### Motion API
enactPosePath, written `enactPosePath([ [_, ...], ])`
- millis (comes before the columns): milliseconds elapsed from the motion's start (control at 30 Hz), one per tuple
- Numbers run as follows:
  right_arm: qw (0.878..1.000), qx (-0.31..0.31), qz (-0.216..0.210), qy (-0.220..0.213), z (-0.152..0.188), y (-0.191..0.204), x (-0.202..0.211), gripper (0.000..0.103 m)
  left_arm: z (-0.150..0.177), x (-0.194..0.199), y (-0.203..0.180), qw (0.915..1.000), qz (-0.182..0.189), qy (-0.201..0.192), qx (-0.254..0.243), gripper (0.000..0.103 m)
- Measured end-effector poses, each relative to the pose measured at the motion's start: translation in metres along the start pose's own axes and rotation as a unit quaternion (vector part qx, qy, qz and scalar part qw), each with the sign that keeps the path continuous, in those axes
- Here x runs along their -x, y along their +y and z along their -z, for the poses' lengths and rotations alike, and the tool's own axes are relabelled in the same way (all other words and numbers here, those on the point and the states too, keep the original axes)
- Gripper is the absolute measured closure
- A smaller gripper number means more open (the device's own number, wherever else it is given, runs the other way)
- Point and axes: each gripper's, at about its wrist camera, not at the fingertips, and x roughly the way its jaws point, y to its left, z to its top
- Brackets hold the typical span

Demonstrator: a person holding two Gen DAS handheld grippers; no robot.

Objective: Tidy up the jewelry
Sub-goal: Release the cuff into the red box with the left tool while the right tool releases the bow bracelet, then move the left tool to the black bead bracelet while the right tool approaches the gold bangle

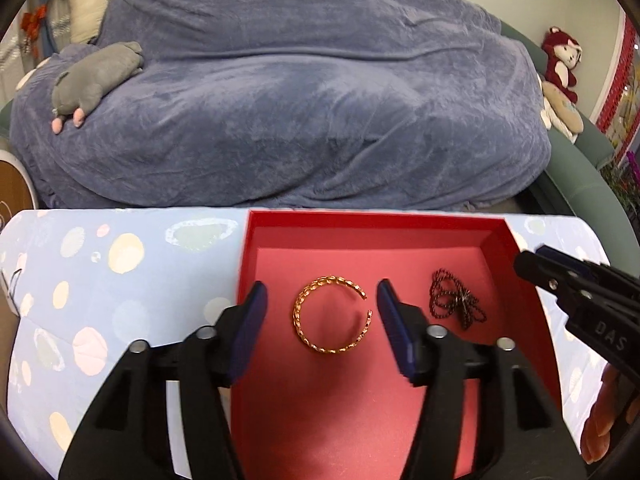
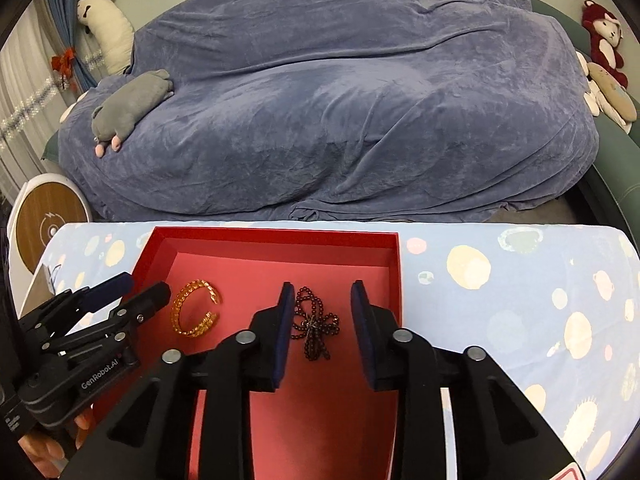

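A gold open bangle [image 1: 331,314] lies on the floor of a shallow red box [image 1: 360,220]. My left gripper [image 1: 322,294] stands open over it, one pad on each side, neither touching. To the bangle's right lies a dark beaded chain [image 1: 456,302] in a small heap. In the right wrist view that beaded chain [image 2: 316,326] lies between the pads of my right gripper [image 2: 320,296], which is open and clear of it. The bangle [image 2: 194,307] and the red box [image 2: 276,236] show there too, with the left gripper [image 2: 132,294] at the left.
The box sits on a pale blue spotted cloth [image 2: 500,288]. Behind it lies a large blue blanket [image 1: 304,92] with a grey plush toy [image 1: 96,76]. A red plush [image 1: 562,60] sits far right. A round white and wood device [image 2: 50,220] stands at the left. A hand [image 1: 604,420] holds the right tool.
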Motion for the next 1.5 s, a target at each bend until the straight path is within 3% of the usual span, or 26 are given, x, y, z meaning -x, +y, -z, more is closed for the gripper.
enactPosePath([
  [233, 1.000, -0.004, -0.005, -0.018, 0.042, -0.010, 0.062, 0.062, 0.023, 0.053, 0.008, 0.9998, -0.003, -0.021, 0.004, 0.044],
  [500, 0.999, 0.024, 0.014, -0.015, 0.127, 0.004, 0.130, 0.057, 0.094, 0.125, 0.004, 0.9996, -0.008, -0.026, -0.006, 0.044],
  [633, 1.000, 0.023, 0.010, 0.008, 0.172, 0.011, 0.151, 0.056, 0.141, 0.148, 0.004, 1.0000, 0.004, -0.001, 0.009, 0.044],
  [767, 0.998, 0.039, 0.028, 0.027, 0.220, 0.019, 0.163, 0.055, 0.189, 0.164, 0.002, 0.9997, -0.010, 0.020, 0.005, 0.044],
  [967, 0.998, 0.025, 0.030, 0.055, 0.276, 0.021, 0.164, 0.055, 0.245, 0.168, 0.000, 0.9985, -0.009, 0.053, 0.010, 0.044],
  [1167, 0.998, 0.021, 0.034, 0.056, 0.288, 0.022, 0.159, 0.055, 0.262, 0.159, 0.000, 0.9978, -0.033, 0.056, 0.009, 0.042],
  [1500, 0.998, -0.005, 0.040, 0.054, 0.279, 0.009, 0.150, 0.055, 0.246, 0.144, -0.001, 0.9978, -0.046, 0.044, 0.016, 0.043],
])
